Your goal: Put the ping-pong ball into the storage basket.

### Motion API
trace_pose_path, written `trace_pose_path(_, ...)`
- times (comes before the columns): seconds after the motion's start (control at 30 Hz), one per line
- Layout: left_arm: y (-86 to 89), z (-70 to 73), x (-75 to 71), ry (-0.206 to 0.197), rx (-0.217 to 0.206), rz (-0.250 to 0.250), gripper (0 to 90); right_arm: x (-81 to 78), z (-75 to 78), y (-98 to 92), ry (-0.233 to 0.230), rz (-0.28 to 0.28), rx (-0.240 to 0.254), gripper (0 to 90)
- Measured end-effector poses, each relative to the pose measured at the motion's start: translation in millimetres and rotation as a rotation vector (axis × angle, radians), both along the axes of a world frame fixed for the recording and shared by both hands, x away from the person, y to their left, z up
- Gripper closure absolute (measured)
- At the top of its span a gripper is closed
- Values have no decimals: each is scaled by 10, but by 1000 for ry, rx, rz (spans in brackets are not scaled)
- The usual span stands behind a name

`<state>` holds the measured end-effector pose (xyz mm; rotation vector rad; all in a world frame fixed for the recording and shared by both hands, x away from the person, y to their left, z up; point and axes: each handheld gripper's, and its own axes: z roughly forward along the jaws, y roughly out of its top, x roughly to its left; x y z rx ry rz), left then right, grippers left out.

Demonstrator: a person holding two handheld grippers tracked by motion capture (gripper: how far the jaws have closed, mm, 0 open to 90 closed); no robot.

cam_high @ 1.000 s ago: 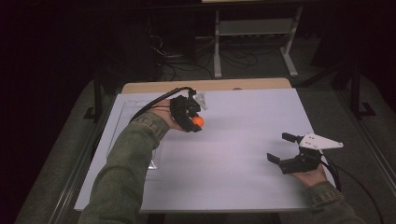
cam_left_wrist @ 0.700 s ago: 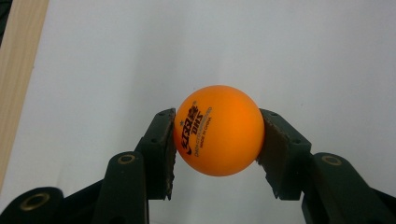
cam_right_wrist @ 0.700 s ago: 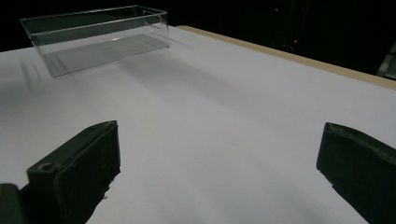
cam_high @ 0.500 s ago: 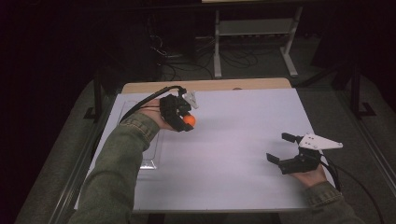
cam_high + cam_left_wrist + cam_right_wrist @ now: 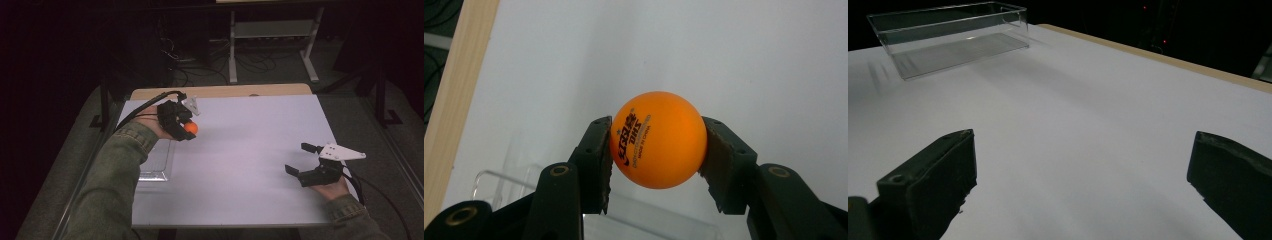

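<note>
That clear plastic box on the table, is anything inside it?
The clear box looks empty in the right gripper view. From above, the person's left sleeve covers part of it. The orange ball is clamped in the left gripper.

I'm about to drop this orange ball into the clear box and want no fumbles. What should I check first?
1. Left gripper clamped on the orange table-tennis ball: ok.
2. Ball centred between the pads: ok.
3. Clear plastic box open and empty: ok.
4. Ball directly over the box: not ok, it sits beyond the box.
5. Right gripper open and well away from the box: ok.
</note>
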<state>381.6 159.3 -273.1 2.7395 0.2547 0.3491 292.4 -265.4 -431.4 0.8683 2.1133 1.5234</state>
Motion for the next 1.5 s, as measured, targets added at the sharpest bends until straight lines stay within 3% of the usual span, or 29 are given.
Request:
trace_pose_path(0.5,302,148,-105,-32,4,44,502,2,-5,3,-1,-3,-5,0)
trace_pose_path(1.23,699,197,-197,-9,40,127,502,10,-15,14,-2,-1,-21,0)
trace_pose_path(1.5,737,165,-194,15,69,137,501,9,-15,18,-4,-1,-21,0)
